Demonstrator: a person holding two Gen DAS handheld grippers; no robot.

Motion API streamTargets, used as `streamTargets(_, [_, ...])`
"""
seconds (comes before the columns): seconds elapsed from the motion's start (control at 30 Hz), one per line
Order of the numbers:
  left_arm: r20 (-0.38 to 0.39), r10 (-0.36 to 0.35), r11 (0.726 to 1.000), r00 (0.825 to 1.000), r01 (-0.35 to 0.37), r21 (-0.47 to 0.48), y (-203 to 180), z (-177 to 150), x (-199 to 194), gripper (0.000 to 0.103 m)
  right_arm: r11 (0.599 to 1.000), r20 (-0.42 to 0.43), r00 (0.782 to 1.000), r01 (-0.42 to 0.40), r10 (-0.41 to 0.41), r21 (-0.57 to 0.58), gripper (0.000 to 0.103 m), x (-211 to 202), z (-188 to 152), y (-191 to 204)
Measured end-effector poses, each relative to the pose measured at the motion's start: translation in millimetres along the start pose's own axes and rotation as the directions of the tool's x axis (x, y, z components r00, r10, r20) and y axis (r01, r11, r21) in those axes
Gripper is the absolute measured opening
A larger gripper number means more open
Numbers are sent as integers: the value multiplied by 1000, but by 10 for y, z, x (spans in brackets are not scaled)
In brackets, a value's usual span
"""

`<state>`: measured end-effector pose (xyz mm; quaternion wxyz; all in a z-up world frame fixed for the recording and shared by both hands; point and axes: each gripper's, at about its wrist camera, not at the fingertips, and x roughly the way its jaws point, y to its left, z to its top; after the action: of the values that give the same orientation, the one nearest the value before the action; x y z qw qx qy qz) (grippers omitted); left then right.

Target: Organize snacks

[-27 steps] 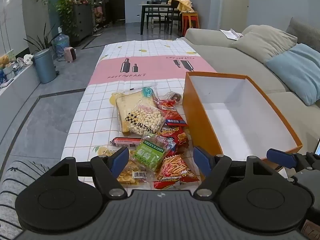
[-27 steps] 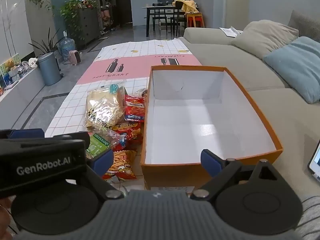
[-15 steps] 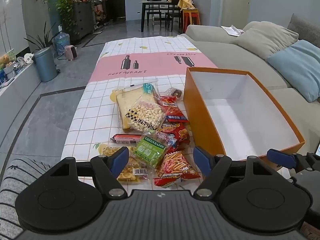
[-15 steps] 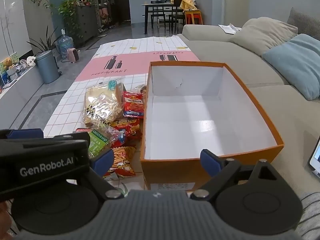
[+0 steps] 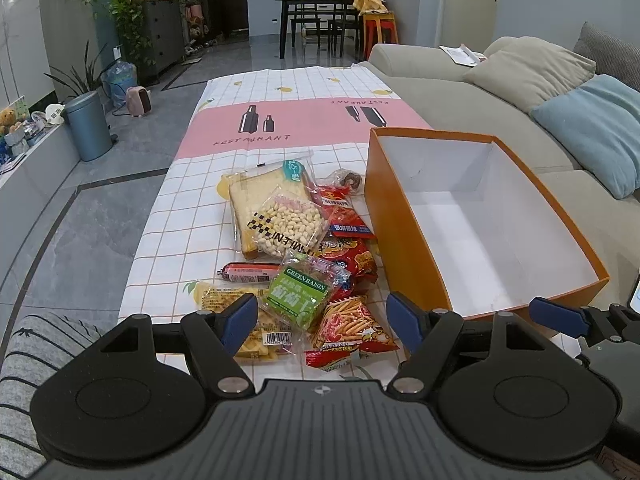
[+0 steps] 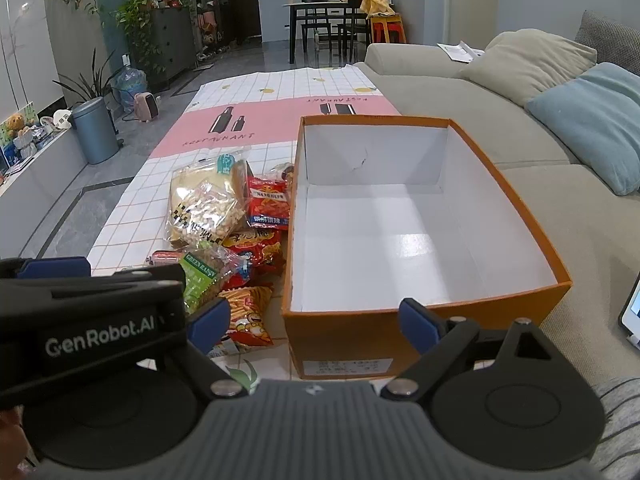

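Snacks piled on worktop (image 5: 172,216) w/ checked cloth, just left of orange box (image 5: 400,240), its white inside bare. Green raisin pack (image 5: 298,294) lies atop red chip bags (image 5: 348,256); peanut bag (image 5: 288,226) over bread (image 5: 256,196). Left claw (image 5: 322,322) spread, hovering near pile's front; right claw (image 6: 316,326) spread at box's near wall. Sofa (image 6: 440,76) to the right, bin (image 5: 88,126) on floor far left.

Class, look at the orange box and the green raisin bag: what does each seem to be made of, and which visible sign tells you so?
Orange box: probably cardboard, matte orange outside, smooth white inside; thin stiff walls, sharp folded corners.
Green raisin bag: seemingly thin glossy plastic film; crinkled clear edges catch light.
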<state>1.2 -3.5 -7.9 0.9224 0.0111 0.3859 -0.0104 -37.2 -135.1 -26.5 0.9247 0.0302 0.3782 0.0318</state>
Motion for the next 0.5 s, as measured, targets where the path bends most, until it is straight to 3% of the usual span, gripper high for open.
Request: streamTargets(0.5, [-12,-3,1000,1000,3,-2,9,-11,29,86,1000,-12,1000,-2,2,0,89,18,-16,8])
